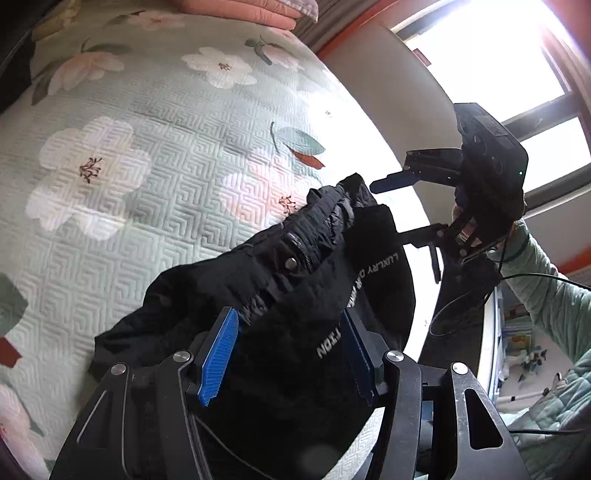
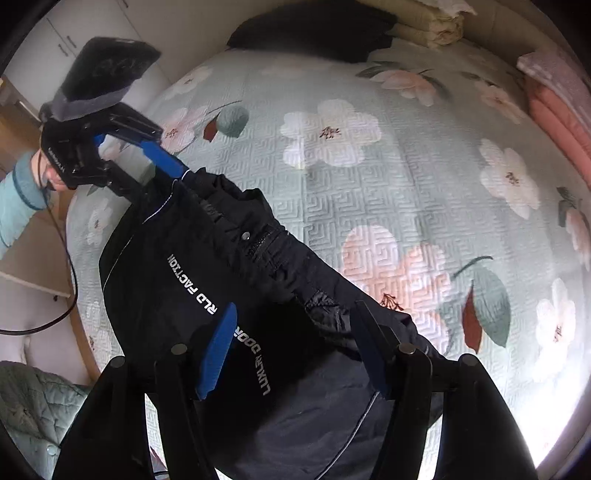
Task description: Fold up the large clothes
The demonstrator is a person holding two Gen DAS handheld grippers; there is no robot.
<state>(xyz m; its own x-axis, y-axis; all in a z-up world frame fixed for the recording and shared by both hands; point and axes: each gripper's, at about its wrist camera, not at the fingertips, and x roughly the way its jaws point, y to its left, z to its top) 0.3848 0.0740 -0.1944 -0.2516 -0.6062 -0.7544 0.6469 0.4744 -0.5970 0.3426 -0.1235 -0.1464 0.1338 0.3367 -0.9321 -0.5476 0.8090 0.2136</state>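
Observation:
A black garment (image 1: 295,280) with white lettering, a snap button and a zip lies bunched in a long bundle on the flowered bed quilt (image 1: 147,147). My left gripper (image 1: 288,317) stands over one end of it, blue pads wide apart, with cloth between them but not pinched. At the far end my right gripper (image 1: 388,212) also has its fingers spread beside the garment's tip. In the right wrist view the garment (image 2: 221,266) runs from my right gripper (image 2: 295,310), open over the cloth, up to the left gripper (image 2: 159,184), whose blue finger (image 2: 162,158) touches the end.
Pale green quilt (image 2: 406,184) covers the bed around the garment. Folded pink blankets (image 2: 554,110) and a dark cloth (image 2: 314,29) lie at the head. A bright window (image 1: 498,55) is beyond the bed edge. A person's pale green sleeve (image 1: 546,295) and a cable (image 1: 461,306) hang nearby.

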